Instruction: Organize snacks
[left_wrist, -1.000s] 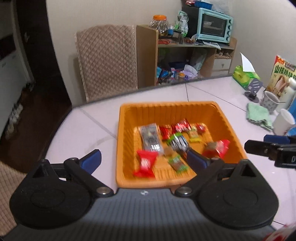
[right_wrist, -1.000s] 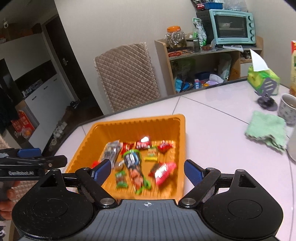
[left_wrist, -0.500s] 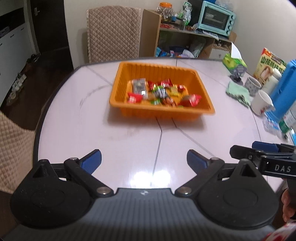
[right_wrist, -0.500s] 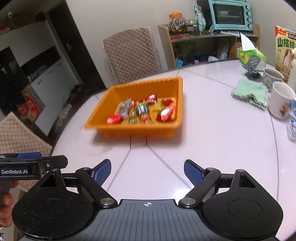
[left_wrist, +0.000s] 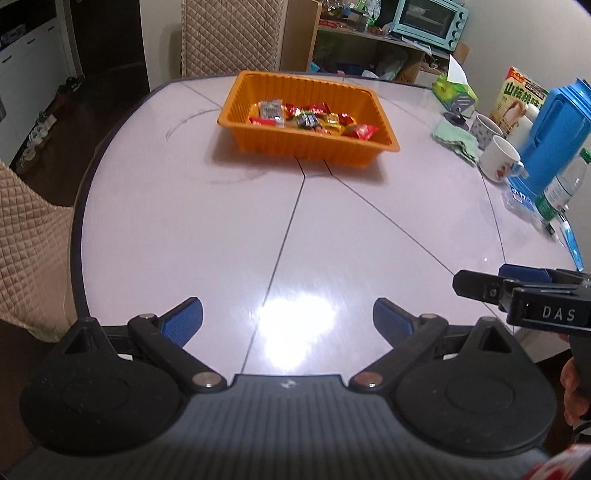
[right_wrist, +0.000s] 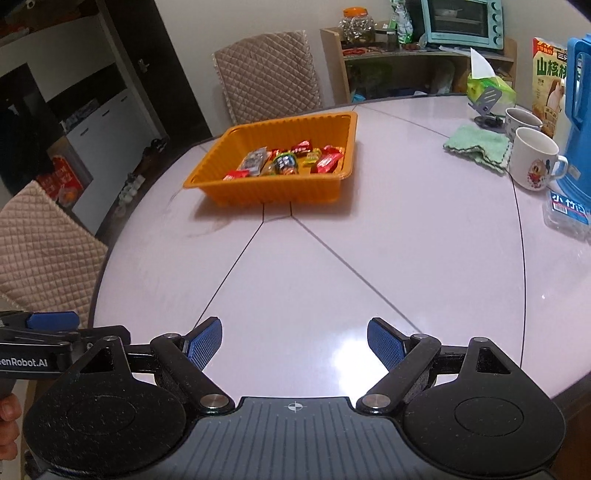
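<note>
While the round pale table (left_wrist: 229, 206) fills most of both views, its glossy top is bare across the near half, crossed by thin dark seams that meet just in front of the orange tray (left_wrist: 308, 144). Two quilted beige chairs stand at the table's edge, one behind the tray (right_wrist: 267, 75) and one at the near left (right_wrist: 40, 243). Beyond the far rim a wooden shelf (right_wrist: 402, 70) carries a mint-green toaster oven (right_wrist: 461, 22). On the right side of the table stands a tall blue jug (left_wrist: 554, 136), with a printed box (left_wrist: 521, 96) behind it and a clear bottle with a green label (left_wrist: 561, 184) in front.

The tray sits on the far half of the table, well apart from both tools. The snacks (left_wrist: 310, 120), small wrapped packets in red, green, yellow and silver, lie loose on its floor in one cluster.

The left gripper (left_wrist: 288, 317) hovers over the near edge of the table, its blue-padded fingers (left_wrist: 183, 319) spread wide with nothing between them. The right gripper (right_wrist: 295, 341) is beside it, fingers likewise parted and empty.

Smaller things on the right: two white mugs (right_wrist: 535, 162), a folded green cloth (right_wrist: 476, 146), and a green tissue box (right_wrist: 487, 88).
</note>
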